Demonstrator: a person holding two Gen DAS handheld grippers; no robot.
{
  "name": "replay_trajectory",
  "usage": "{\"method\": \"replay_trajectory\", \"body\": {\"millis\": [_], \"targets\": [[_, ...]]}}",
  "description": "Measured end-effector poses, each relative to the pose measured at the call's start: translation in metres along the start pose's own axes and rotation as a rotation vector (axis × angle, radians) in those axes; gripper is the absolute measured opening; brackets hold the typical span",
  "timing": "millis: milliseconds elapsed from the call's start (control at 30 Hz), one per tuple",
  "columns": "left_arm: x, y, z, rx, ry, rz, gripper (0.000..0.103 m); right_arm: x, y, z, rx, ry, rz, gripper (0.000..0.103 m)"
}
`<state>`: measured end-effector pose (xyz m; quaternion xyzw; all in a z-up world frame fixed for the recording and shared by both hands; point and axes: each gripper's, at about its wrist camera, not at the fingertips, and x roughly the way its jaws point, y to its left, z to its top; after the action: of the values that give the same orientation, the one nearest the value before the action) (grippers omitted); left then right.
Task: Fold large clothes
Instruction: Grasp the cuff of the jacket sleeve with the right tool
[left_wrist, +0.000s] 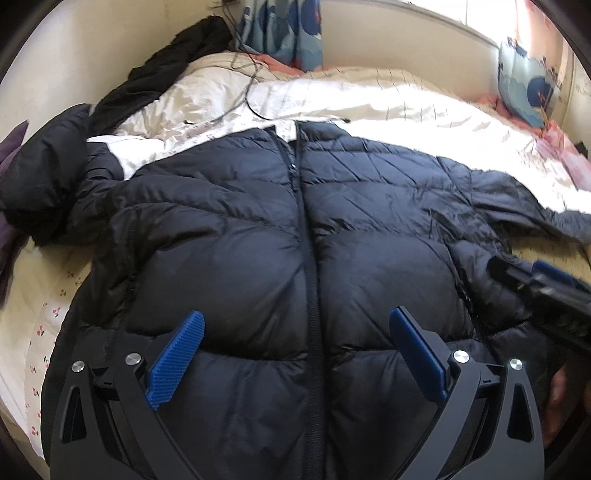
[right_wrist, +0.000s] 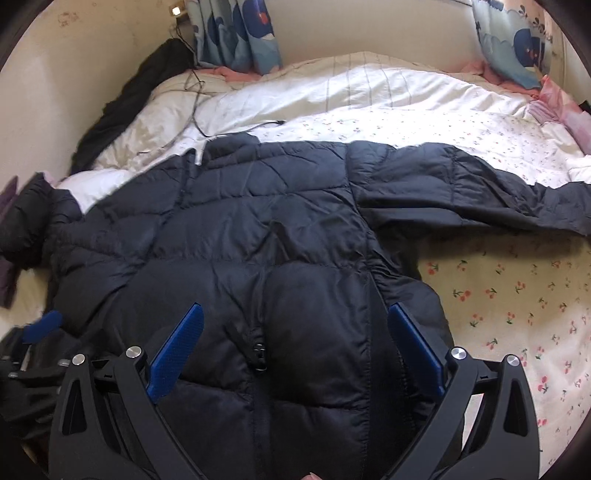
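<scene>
Left gripper (left_wrist: 295, 332) and right gripper (right_wrist: 295, 328), jaws wide, above jacket (left_wrist: 258, 229).

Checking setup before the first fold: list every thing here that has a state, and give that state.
puffer jacket: spread front up on the bed, zipped shut
right sleeve: stretched out sideways, flat
left sleeve: bunched up at the bed's edge
left gripper: open, holding nothing
right gripper: open, holding nothing
cable: loose on the quilt
</scene>
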<state>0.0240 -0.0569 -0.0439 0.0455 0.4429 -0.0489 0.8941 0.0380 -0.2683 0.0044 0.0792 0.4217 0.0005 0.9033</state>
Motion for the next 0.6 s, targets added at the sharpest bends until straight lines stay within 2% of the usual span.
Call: {"method": "replay_trajectory", "body": {"millis": [67, 133, 200, 300, 400, 533, 600], "targets": [[0.001, -0.002, 0.002, 0.006, -0.001, 0.001, 0.096, -0.023, -0.007, 0.008, -0.004, -0.076, -0.034, 0.096], [0.002, -0.002, 0.003, -0.001, 0.000, -0.005, 0.096, -0.044, -0.031, 0.015, 0.043, -0.144, -0.045, 0.096], [0.004, -0.002, 0.004, -0.010, 0.004, -0.011, 0.096, -0.059, -0.086, 0.020, 0.177, -0.180, -0.011, 0.096], [0.006, -0.003, 0.005, -0.009, 0.009, -0.008, 0.096, -0.056, -0.176, 0.017, 0.411, -0.163, 0.018, 0.096], [0.006, -0.004, 0.004, -0.002, 0.007, -0.002, 0.096, -0.055, -0.264, 0.016, 0.481, -0.195, -0.107, 0.096], [0.009, -0.005, 0.006, -0.004, 0.008, 0.005, 0.096, -0.032, -0.358, 0.015, 0.669, -0.164, -0.100, 0.096], [0.011, -0.006, 0.007, -0.007, 0.009, 0.007, 0.096, -0.021, -0.396, 0.018, 0.730, -0.179, -0.159, 0.096]]}}
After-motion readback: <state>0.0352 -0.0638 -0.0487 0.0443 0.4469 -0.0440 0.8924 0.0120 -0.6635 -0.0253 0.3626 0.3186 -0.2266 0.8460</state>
